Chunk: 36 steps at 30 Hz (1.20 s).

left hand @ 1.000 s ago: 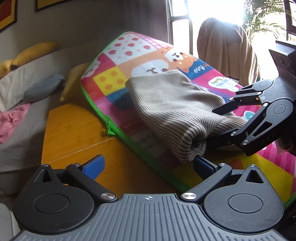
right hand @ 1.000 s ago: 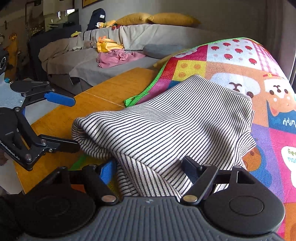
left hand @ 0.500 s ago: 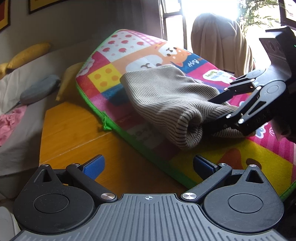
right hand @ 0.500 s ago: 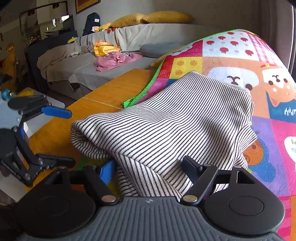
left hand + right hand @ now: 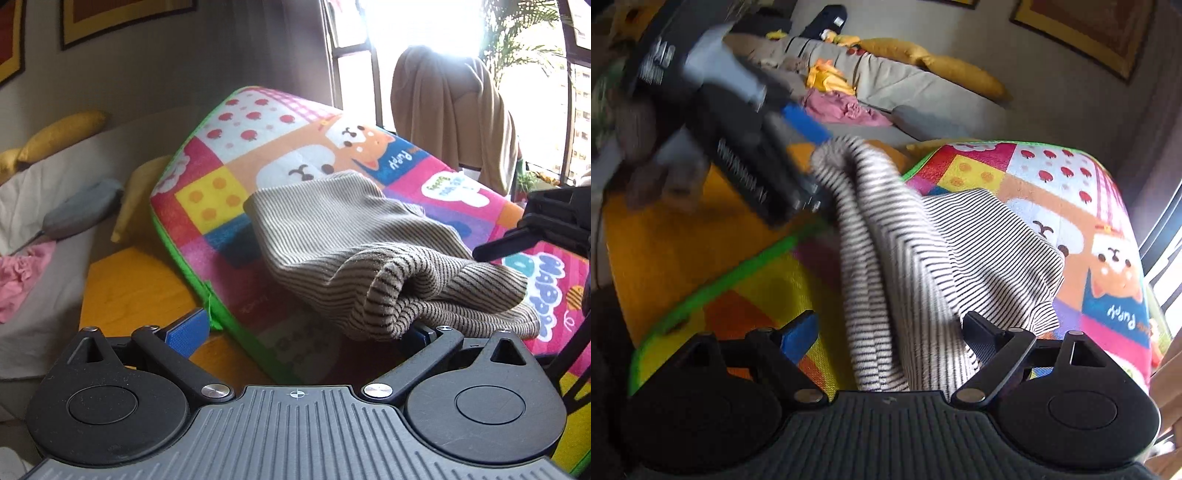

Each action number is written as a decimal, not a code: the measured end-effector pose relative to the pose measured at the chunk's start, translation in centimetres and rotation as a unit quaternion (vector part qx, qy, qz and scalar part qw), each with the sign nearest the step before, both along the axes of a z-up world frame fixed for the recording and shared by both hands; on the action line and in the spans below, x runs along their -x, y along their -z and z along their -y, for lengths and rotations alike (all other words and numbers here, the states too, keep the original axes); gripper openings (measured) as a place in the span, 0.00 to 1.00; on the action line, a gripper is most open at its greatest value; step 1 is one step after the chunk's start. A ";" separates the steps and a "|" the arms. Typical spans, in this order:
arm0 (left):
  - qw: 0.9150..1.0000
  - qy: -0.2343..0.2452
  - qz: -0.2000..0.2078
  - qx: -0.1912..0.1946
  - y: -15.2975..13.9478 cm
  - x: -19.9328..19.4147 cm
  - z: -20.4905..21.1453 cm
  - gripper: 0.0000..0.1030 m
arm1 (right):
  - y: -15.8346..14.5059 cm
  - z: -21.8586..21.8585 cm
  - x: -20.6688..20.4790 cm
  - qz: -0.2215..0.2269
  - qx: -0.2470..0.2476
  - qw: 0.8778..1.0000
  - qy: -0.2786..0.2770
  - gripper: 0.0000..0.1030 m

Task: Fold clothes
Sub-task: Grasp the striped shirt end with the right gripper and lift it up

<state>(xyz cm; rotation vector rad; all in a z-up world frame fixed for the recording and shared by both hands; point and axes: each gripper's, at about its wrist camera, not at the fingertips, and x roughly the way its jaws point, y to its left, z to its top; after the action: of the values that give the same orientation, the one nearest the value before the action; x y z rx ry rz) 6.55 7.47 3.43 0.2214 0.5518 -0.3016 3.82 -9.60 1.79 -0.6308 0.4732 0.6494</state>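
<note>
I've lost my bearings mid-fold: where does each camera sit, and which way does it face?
Left wrist: on the left tongs, facing the striped knit garment and window; right tongs at the edge.
Right wrist: on the right tongs, facing the grey sofa; blurred left tongs.
Shared: garment, colourful cartoon play mat.

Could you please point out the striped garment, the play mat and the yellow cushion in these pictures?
striped garment (image 5: pixel 332 229): left wrist view, flat upper panel.
play mat (image 5: pixel 207 195): left wrist view, yellow dotted square.
yellow cushion (image 5: pixel 964 75): right wrist view, its middle.
</note>
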 end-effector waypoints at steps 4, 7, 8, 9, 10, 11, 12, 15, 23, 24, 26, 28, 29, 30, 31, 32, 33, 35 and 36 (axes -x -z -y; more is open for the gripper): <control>1.000 0.016 0.004 -0.004 -0.6 0.1 -0.2 1.00 | -0.6 0.6 -3.1 -0.026 -0.036 0.998 0.042 0.47; 0.999 0.041 0.021 -0.030 -0.5 1.1 -0.6 1.00 | -2.3 2.2 -4.8 -0.062 -0.087 0.993 0.051 0.47; 0.997 0.050 0.027 -0.043 -0.3 1.3 -0.6 1.00 | -2.7 2.6 -5.2 -0.070 -0.096 0.992 0.051 0.47; 0.996 0.058 0.033 -0.059 0.1 1.3 -0.4 1.00 | -2.9 2.8 -5.4 -0.077 -0.100 0.991 0.050 0.47; 0.994 0.065 0.041 -0.078 0.5 1.1 0.1 1.00 | -3.0 3.0 -5.8 -0.085 -0.103 0.990 0.049 0.47; 0.992 0.073 0.048 -0.096 0.9 0.9 0.7 1.00 | -3.1 3.3 -6.1 -0.093 -0.106 0.989 0.049 0.47; 0.989 0.080 0.055 -0.115 1.3 0.7 1.2 1.00 | -3.2 3.4 -6.4 -0.100 -0.107 0.988 0.048 0.47; 0.975 0.127 0.082 -0.160 2.6 -0.4 3.2 1.00 | -3.3 3.7 -6.6 -0.105 -0.101 0.989 0.039 0.47; 0.944 0.220 0.131 -0.208 4.1 -2.6 6.5 1.00 | -3.2 5.2 -5.2 -0.086 -0.065 0.994 0.023 0.54; 0.944 0.221 0.135 -0.205 4.2 -2.7 6.6 1.00 | -3.2 5.7 -4.7 -0.079 -0.059 0.995 0.025 0.63; 0.947 0.218 0.139 -0.191 4.2 -2.6 6.8 0.99 | -3.0 6.8 -3.8 -0.066 -0.044 0.996 0.033 0.73; 0.954 0.211 0.132 -0.169 3.9 -2.8 6.7 0.95 | -2.6 7.8 -2.7 -0.058 -0.031 0.997 0.043 0.77; 0.958 0.205 0.125 -0.156 3.6 -3.1 6.7 0.95 | -2.4 8.4 -2.2 -0.054 -0.024 0.997 0.047 0.81; 0.963 0.200 0.115 -0.142 3.4 -3.4 6.7 0.94 | -2.1 8.6 -1.7 -0.048 -0.016 0.997 0.049 0.83; 0.967 0.195 0.104 -0.128 3.2 -3.8 6.6 0.94 | -1.6 8.5 -1.3 -0.040 -0.006 0.998 0.049 0.86; 0.971 0.189 0.091 -0.111 2.9 -4.4 6.6 0.94 | -1.1 8.5 -0.9 -0.033 0.004 0.998 0.049 0.88; 0.976 0.183 0.076 -0.093 2.6 -5.0 6.5 0.94 | -0.7 8.4 -0.5 -0.025 0.013 0.998 0.049 0.89; 0.983 0.168 0.047 -0.057 2.0 -6.2 6.0 0.94 | 0.3 7.9 -0.1 -0.007 0.032 0.999 0.043 0.89; 0.985 0.161 0.035 -0.041 1.8 -6.7 5.8 0.94 | 0.6 7.6 -0.2 0.007 0.040 0.998 0.042 0.89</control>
<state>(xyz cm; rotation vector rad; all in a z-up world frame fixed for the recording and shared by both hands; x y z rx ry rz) 13.23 1.71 1.67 0.4010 0.4582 -0.5833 4.04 -17.16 1.20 -0.6868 0.5115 0.5480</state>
